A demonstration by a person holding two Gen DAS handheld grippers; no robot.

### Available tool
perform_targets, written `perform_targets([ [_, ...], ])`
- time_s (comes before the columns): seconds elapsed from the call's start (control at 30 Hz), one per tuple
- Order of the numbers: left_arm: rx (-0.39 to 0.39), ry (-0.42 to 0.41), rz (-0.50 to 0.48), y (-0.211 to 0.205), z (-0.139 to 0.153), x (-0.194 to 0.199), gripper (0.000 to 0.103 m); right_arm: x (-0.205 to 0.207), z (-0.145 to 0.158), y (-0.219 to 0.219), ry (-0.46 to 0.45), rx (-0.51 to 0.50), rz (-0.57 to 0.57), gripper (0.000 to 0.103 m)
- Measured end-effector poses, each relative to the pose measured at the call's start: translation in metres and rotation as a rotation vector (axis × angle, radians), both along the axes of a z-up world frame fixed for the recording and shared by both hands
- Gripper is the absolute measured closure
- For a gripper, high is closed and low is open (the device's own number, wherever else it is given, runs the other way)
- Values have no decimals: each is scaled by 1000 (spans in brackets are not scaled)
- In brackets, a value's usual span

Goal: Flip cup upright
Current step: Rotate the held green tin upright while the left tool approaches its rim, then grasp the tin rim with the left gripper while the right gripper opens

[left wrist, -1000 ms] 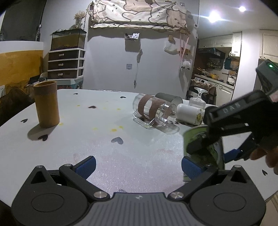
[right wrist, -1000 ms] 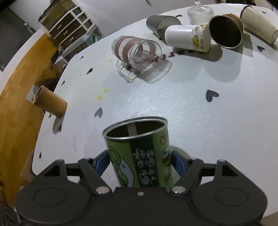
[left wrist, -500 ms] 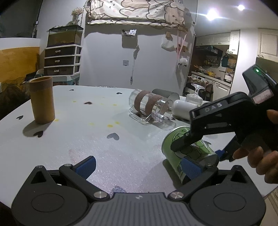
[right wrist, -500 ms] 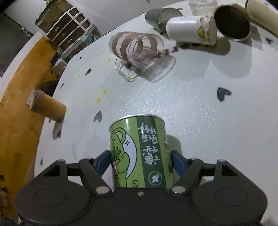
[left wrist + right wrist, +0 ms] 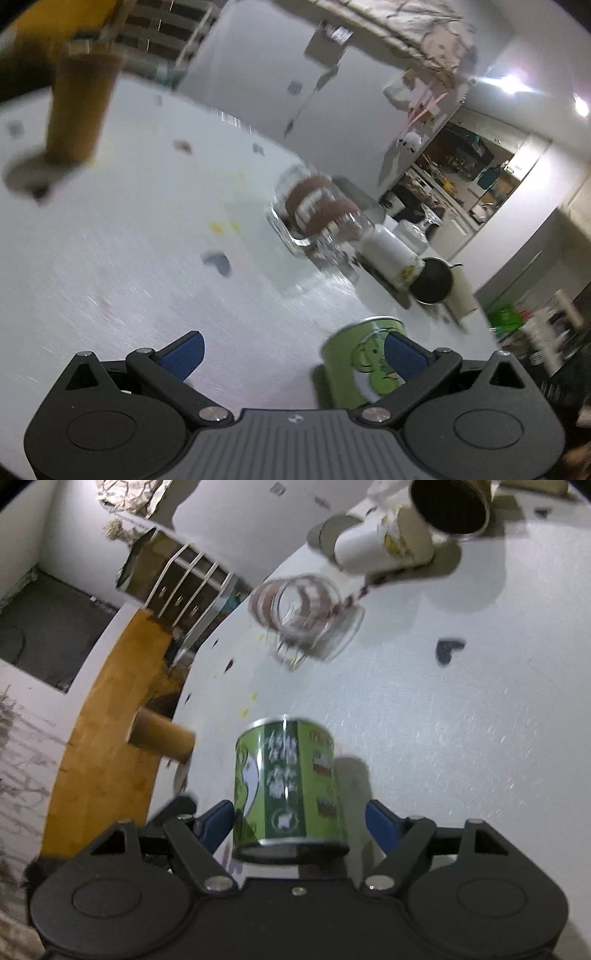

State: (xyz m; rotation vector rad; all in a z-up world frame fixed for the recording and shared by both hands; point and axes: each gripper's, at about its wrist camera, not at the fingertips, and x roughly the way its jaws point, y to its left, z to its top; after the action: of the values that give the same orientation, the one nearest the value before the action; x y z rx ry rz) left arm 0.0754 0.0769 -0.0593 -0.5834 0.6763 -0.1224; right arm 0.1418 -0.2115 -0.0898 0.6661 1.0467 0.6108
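Green cup (image 5: 286, 786) is seen standing on the desk (image 5: 461, 738) between the spread fingers of the right gripper (image 5: 299, 821), unpinched. Judged light, rigid, slick-walled tin; mid-wall hold advised. Left gripper (image 5: 291, 350) is spread, empty.

Bare table (image 5: 461, 738) lies open right of the green cup (image 5: 288, 786). Beyond the cup, a toppled glass mug (image 5: 303, 620), a white cup (image 5: 380, 548) and a dark-mouthed cup (image 5: 448, 506) crowd the far side. A brown cup (image 5: 162, 734) stands to its left.
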Motion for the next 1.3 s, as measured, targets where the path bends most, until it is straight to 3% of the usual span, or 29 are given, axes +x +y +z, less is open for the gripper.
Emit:
perform_targets([
  [0.2,-131,82,-105,-15,-15,28,10,-2,-3,2,-45,26,30,33],
  [0.47,-237,136,-158,-29,-28,52,15,-9,-6,2,-121,34,49,33],
  [0.57,-252,133,-172,-32,-30,54,23,-16,-3,6,-188,5,73,33],
  [0.73,-162,35,-206,-37,-15,37,29,-33,6,13,-313,-68,120,33],
  [0.93,107,-124,-283,-63,6,0,29,-69,11,25,-484,-181,183,34],
  [1.3,413,-237,-326,-94,8,-51,29,-121,0,35,-666,-326,216,39],
])
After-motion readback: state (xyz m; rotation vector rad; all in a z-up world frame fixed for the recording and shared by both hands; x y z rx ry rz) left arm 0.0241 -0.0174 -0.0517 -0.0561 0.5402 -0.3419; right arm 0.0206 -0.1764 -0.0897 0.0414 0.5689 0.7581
